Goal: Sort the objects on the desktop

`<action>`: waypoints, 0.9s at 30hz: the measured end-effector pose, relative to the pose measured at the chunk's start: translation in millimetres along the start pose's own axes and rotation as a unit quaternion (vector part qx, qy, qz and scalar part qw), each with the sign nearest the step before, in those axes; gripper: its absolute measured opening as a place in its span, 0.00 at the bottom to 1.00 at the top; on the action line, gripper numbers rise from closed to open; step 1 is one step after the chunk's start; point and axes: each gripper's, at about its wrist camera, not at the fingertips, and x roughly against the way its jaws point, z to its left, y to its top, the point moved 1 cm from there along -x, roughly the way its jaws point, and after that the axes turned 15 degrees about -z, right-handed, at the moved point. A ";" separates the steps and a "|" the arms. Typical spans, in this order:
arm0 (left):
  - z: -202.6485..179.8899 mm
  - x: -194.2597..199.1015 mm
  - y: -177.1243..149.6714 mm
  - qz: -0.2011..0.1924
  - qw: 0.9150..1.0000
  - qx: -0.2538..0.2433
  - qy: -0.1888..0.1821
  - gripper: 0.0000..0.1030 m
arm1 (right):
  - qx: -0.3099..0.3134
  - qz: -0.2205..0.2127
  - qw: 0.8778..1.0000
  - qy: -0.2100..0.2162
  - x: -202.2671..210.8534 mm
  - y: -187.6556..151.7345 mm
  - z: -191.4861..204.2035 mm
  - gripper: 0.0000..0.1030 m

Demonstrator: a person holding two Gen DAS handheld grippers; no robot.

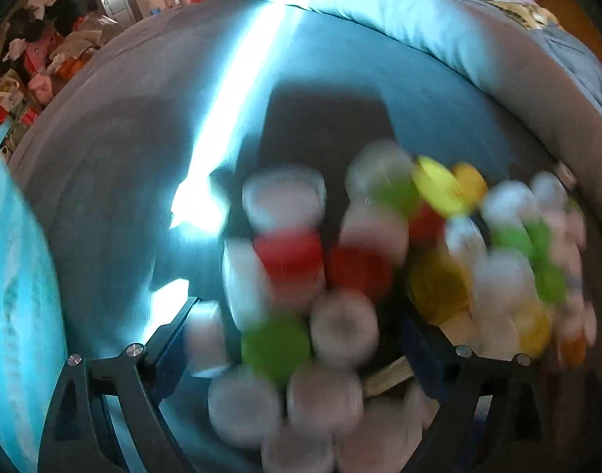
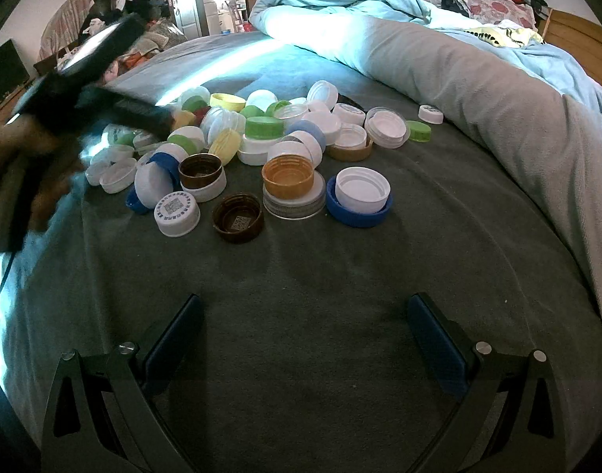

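Looking down across a dark grey blanket [image 2: 320, 276] spread over a bed, we are seeing a heap of plastic bottle caps [image 2: 261, 149] lying in the middle of it, too many and too overlapped for a sure total. Among the near ones we are counting two dark brown caps, one orange cap [image 2: 288, 176] sitting on a silvery lid, and one blue cap [image 2: 358, 207] holding a white one. Behind the heap, a pale blue duvet [image 2: 340, 4] is lying bunched up, and clutter is filling the room's far left corner. Our right gripper [image 2: 305, 339] is hanging over bare blanket, near the caps but apart from them, fingers spread wide with nothing between them. Our left gripper [image 1: 297, 339] is hovering directly over the heap's left side, fingers also spread; its own view is badly blurred, so we cannot tell whether it is touching any cap. A turquoise object [image 1: 13, 295] is filling that view's left edge.
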 end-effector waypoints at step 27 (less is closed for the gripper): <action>88.7 195.8 -137.5 -0.129 0.990 0.056 -0.025 0.82 | 0.001 0.000 1.000 -0.001 0.0 0.3 0.4 0.99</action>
